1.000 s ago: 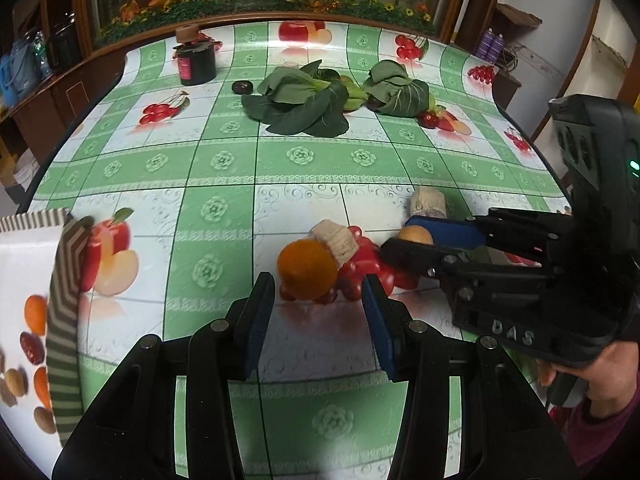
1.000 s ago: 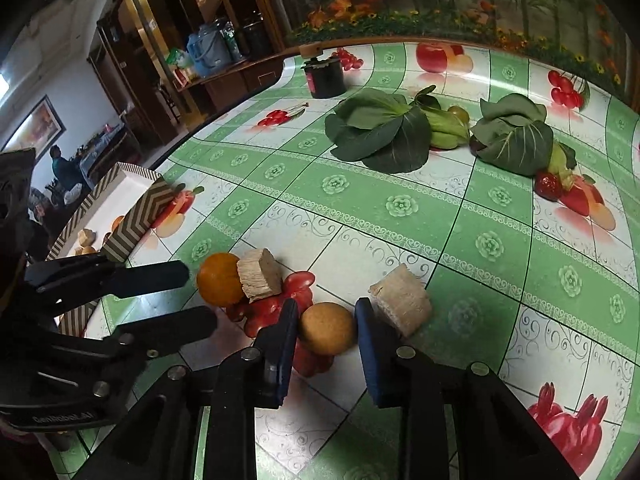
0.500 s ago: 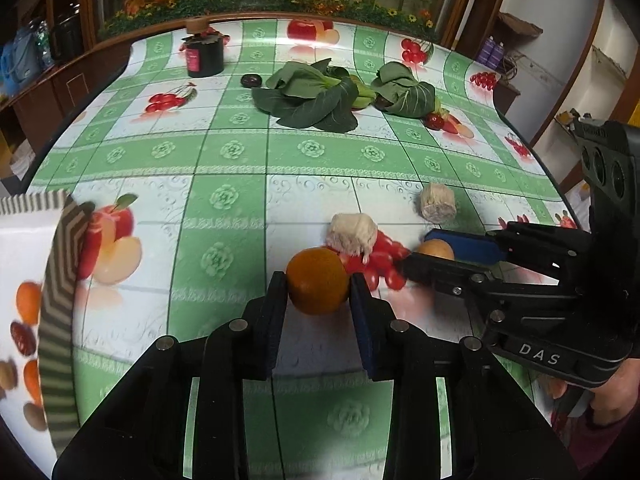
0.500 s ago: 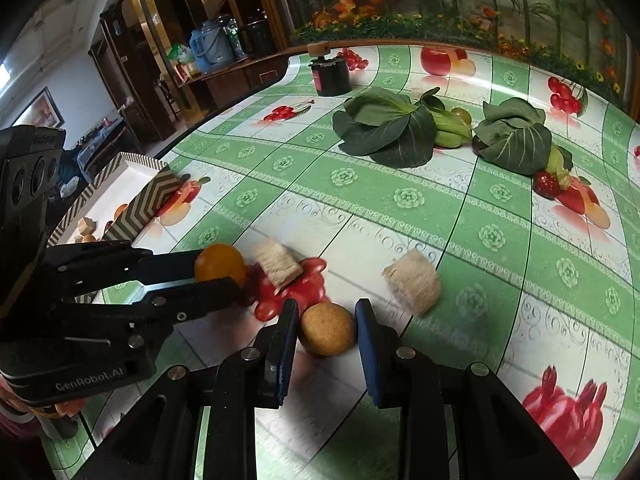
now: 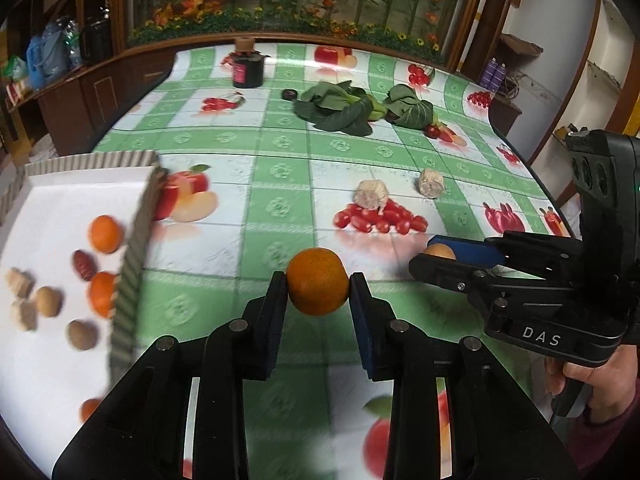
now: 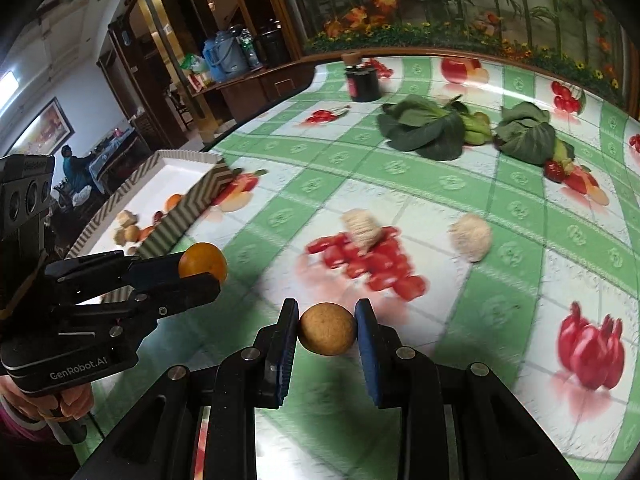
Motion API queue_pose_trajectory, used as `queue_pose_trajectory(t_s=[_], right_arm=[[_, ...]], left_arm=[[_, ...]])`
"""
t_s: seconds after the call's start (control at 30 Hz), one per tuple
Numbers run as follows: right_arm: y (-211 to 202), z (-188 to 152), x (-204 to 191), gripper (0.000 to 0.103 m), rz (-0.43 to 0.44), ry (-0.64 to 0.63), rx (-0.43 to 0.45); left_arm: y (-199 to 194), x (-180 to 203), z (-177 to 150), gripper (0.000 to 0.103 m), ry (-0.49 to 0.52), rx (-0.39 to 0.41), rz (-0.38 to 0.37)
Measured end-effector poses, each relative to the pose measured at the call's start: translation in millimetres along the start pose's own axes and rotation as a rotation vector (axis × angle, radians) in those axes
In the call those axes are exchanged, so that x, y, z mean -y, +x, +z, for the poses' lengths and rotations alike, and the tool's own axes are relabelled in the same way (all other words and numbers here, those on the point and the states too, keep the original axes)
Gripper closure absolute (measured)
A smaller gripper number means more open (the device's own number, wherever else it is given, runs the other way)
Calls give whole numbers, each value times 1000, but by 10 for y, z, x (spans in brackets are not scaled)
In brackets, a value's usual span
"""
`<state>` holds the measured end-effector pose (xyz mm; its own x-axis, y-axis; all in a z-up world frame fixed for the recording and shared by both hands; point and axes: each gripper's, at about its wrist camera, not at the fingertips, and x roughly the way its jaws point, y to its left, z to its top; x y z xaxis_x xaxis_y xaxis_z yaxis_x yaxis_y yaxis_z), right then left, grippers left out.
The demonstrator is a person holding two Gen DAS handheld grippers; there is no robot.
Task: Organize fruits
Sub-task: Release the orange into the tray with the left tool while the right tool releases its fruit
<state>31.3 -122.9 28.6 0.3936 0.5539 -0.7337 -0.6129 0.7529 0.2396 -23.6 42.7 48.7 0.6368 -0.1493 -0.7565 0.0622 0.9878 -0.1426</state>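
Note:
My left gripper [image 5: 318, 284] is shut on an orange tangerine [image 5: 317, 281] and holds it above the tablecloth; it also shows in the right wrist view [image 6: 202, 265]. My right gripper [image 6: 327, 330] is shut on a round tan fruit [image 6: 327, 334], lifted off the table; the fruit shows in the left wrist view [image 5: 439, 251]. A white tray [image 5: 134, 240] with a zigzag rim lies at the left and holds several small fruits [image 5: 105, 233]. Two pale fibrous pieces [image 5: 372, 195] [image 5: 431, 183] lie on the cloth ahead.
Two leafy greens [image 5: 340, 106] [image 5: 408, 110] and a dark jar [image 5: 248, 66] stand at the table's far side. A small dark fruit [image 5: 289, 94] lies by the greens. The cloth's fruit pictures are only printed. The table edge curves off at right.
Both grippers closed on their fruits and lifted them off the cloth. They have pulled back and swung left, so the tray is now nearer and more in view.

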Motion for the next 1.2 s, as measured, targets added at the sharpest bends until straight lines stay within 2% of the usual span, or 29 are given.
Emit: queue_pose_trajectory(t_s=[0.5,1.2], right_arm=[[201,95,-843,75,78,-102,-12],[621,470,-1630,75,142,-239,-57]], left_arm=[[-524,-563,-201,72,-38,87,126],[-819,-1460,-394,72,-147,97,243]])
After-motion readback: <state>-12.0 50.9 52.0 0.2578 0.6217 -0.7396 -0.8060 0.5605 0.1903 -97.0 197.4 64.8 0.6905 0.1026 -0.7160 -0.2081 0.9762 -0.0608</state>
